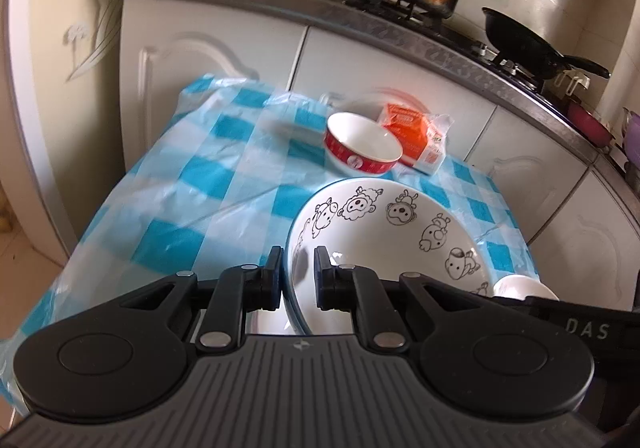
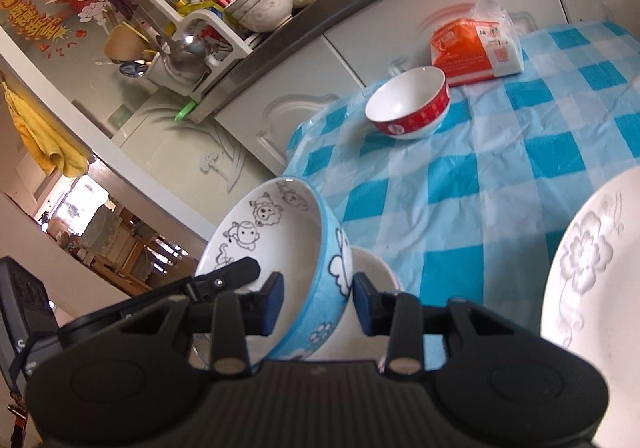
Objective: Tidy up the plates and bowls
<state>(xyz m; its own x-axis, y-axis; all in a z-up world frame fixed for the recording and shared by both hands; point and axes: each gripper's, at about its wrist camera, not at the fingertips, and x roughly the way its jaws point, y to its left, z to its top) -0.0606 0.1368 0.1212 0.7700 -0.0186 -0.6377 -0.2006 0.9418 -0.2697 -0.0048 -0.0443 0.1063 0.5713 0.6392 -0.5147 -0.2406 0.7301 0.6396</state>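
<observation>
The left gripper, black with dark blue pads, points downward and clamps the rim of a white bowl with cartoon animals inside and a blue outside. The right gripper, angled downward too, grips the same bowl's wall on its opposite side.

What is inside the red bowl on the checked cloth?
The red bowl looks empty: only its white inside shows. In the left view its near wall hides the bottom.

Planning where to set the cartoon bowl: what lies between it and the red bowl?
Only bare checked cloth between cartoon bowl and red bowl, in the right wrist view.
</observation>
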